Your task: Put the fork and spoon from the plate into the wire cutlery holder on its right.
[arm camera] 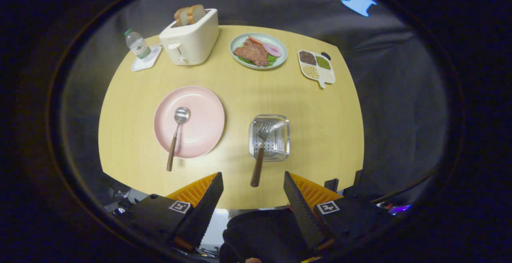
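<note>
A pink plate (204,107) lies on the round wooden table, ahead and left of the fingers. A spoon (177,135) with a wooden handle rests on it, bowl up on the plate and handle reaching over the near rim. To the plate's right stands the wire cutlery holder (280,141). The fork (260,153) leans in it, tines inside, wooden handle sticking out towards me. My gripper (253,181) is open, high above the table's near edge, with nothing between its fingers. The fork's handle end shows just ahead, between the fingertips.
At the back of the table (320,135) stand a cream toaster (191,38) with bread, a water bottle (138,45) on a white coaster, a plate of meat and vegetables (258,51) and a divided dish of beans (316,67).
</note>
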The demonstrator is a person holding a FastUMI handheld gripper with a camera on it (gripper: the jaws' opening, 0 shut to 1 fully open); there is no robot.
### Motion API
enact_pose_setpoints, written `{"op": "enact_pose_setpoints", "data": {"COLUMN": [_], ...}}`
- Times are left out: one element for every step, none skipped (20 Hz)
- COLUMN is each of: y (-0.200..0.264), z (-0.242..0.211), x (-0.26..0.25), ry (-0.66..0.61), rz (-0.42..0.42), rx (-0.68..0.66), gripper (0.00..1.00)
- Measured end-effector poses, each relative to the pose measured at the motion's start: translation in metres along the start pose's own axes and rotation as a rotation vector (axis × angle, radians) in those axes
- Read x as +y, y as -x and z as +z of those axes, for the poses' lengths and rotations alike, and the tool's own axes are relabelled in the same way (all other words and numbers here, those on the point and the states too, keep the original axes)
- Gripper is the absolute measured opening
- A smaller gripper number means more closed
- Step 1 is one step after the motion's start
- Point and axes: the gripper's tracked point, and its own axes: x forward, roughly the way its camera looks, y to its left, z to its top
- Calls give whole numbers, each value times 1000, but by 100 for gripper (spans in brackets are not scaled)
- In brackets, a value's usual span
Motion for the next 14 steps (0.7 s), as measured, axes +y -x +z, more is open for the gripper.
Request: {"op": "enact_pose_setpoints", "data": {"y": [5, 9, 12, 13, 13, 12, 9, 5, 0, -4, -11, -18, -27, -36], "z": [-1, -2, -3, -3, -4, -4, -5, -5, -5, -4, -4, -3, -5, -4], "x": [11, 21, 35, 49, 64, 79, 91, 103, 115, 125, 136, 143, 146, 150], "ry": [12, 24, 29, 28, 21, 13, 3, -11, -33, -63, -91, -114, -129, -135], "rz": [4, 7, 14, 26, 41, 62, 76, 90, 99, 111, 123, 125, 114, 101], "rx": [-19, -40, -68, -99, -133, -168, -200, -235, -270, -307, -341, -371, -394, -417], "gripper": [98, 98, 98, 97, 97, 97, 97, 97, 97, 97, 97, 96, 95, 95]}}
